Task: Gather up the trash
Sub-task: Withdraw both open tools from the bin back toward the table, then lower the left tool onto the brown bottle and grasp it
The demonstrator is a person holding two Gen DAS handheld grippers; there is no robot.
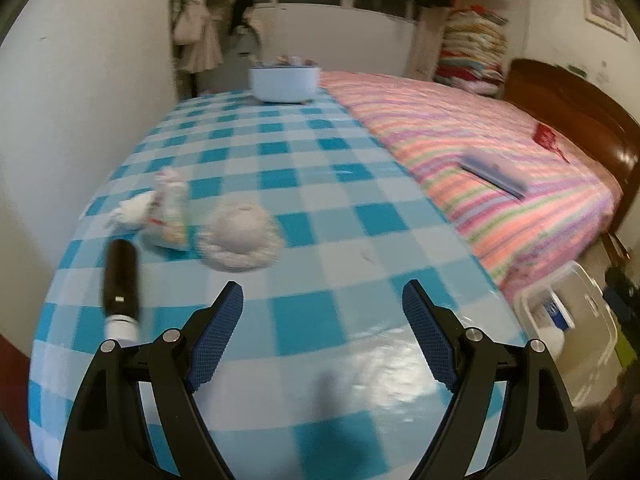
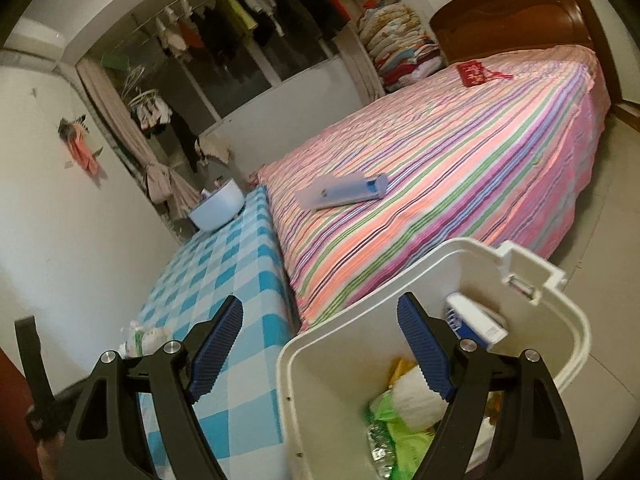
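Trash sits on the checked table (image 1: 304, 184): a crumpled tissue (image 1: 130, 212), a snack wrapper (image 1: 170, 216) touching it, and a round paper wad (image 1: 240, 236) just beside the wrapper. A black tube (image 1: 120, 280) lies near that cluster. Left gripper (image 1: 322, 300) hovers over the table, jaws apart, empty. Right gripper (image 2: 320, 316), jaws apart, empty, hangs above the white bin (image 2: 320, 380) beside the table, wrappers (image 2: 394, 420) inside.

- Your left wrist camera is looking down along its fingers, close over the checked tablecloth (image 1: 304, 184), facing the white bowl (image 1: 284, 83).
- Your right wrist camera is hanging tilted above the white bin (image 2: 472, 276).
- Both are sharing the striped bed (image 2: 460, 184).
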